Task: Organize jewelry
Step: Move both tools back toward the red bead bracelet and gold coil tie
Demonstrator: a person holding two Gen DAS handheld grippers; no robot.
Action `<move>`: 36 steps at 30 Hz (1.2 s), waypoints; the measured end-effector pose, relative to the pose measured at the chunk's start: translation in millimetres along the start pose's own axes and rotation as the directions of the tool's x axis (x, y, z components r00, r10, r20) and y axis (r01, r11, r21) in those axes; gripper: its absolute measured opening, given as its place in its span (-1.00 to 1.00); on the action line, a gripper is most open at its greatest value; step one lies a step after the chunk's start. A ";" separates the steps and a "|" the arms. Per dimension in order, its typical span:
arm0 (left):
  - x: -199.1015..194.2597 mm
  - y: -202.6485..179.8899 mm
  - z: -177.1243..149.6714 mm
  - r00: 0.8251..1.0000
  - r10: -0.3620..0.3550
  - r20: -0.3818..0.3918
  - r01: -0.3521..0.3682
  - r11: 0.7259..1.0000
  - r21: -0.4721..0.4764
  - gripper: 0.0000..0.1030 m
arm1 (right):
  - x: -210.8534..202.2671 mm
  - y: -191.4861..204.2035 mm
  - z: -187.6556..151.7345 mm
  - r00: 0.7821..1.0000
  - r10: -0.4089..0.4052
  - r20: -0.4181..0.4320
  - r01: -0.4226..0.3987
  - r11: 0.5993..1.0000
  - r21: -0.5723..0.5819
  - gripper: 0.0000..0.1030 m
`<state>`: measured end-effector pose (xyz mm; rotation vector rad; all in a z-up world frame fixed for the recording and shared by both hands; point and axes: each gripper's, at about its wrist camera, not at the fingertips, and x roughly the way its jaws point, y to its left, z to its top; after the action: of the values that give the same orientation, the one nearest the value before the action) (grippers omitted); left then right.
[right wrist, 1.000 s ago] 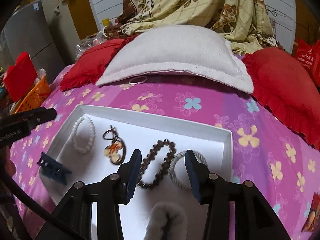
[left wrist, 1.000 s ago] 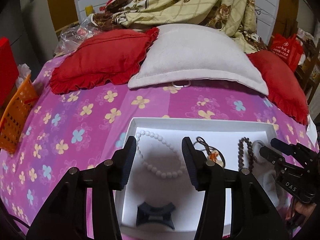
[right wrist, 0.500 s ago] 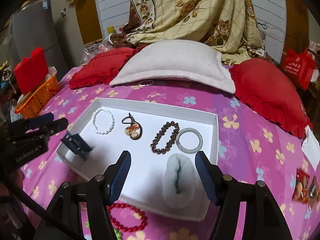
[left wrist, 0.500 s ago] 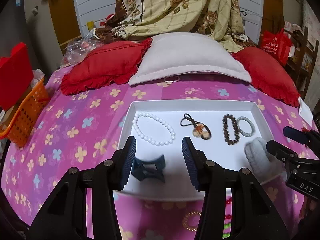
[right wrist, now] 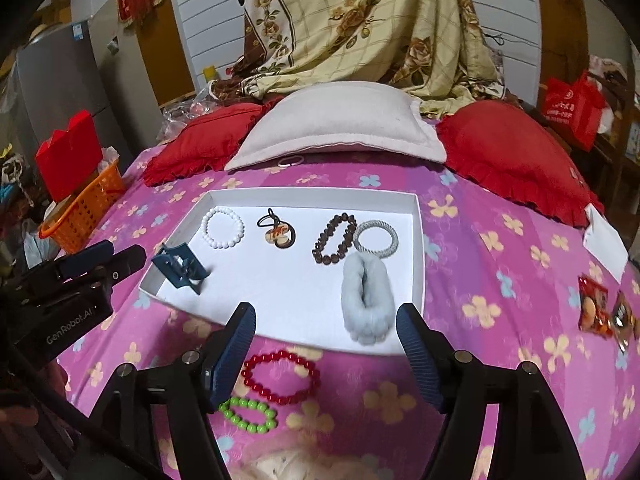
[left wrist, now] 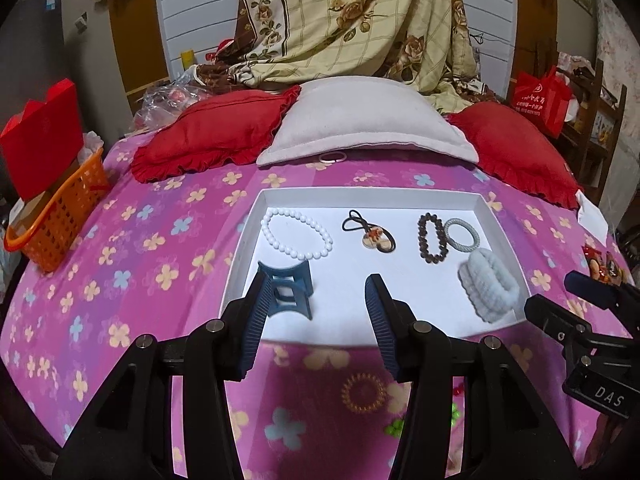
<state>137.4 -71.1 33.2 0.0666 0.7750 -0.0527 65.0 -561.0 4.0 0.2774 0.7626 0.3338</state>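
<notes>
On the pink flowered bed (left wrist: 160,248) sits a white tray (left wrist: 372,194), seen first from the left wrist. A second ago the tray filled the bottom of this view and the left gripper (left wrist: 316,320) hung right over it. Now the tray looks smaller and farther off, so the hand has pulled back. Its two fingers stand partly apart, with nothing between them. Inside the tray lie a white bead bracelet (left wrist: 297,239), a pendant on a dark cord (left wrist: 370,234), a brown bead bracelet (left wrist: 432,240), a grey ring (left wrist: 462,234), a fluffy blue-grey scrunchie (left wrist: 490,284) and a blue hair clip (left wrist: 290,292). A gold coil hair tie (left wrist: 364,392) now shows on the bed, in front of the tray.

From the right wrist, the change is the same. A second ago the right gripper (right wrist: 326,344) was low over the brown bracelet and the grey ring, fingers close. Now it is back from the tray, its jaws are opening, and they hold nothing. The scrunchie lies in the tray by the near right corner. A red bead bracelet (right wrist: 280,376) and a green bead bracelet (right wrist: 248,414) have come into view on the bed, just below the fingers.

So the tray looks partly filled. These loose pieces on the bed probably come next, likely the red bracelet.
</notes>
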 end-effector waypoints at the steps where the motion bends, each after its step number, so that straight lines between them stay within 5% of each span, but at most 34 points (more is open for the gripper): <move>1: -3.5 -0.3 -3.2 1.000 -0.003 0.001 0.003 1.000 -0.005 -0.06 | -2.8 0.4 -2.4 1.000 -0.002 0.002 0.002 1.000 0.003 0.37; 36: -26.6 3.9 -52.5 0.994 -0.087 -0.063 0.082 0.993 -0.084 -0.06 | -40.8 -0.6 -60.4 0.997 -0.081 -0.018 0.081 0.996 -0.022 0.51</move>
<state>82.1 -62.4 14.6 -0.0420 0.8452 -0.0999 -5.4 -570.1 -12.5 0.2227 0.7866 0.2683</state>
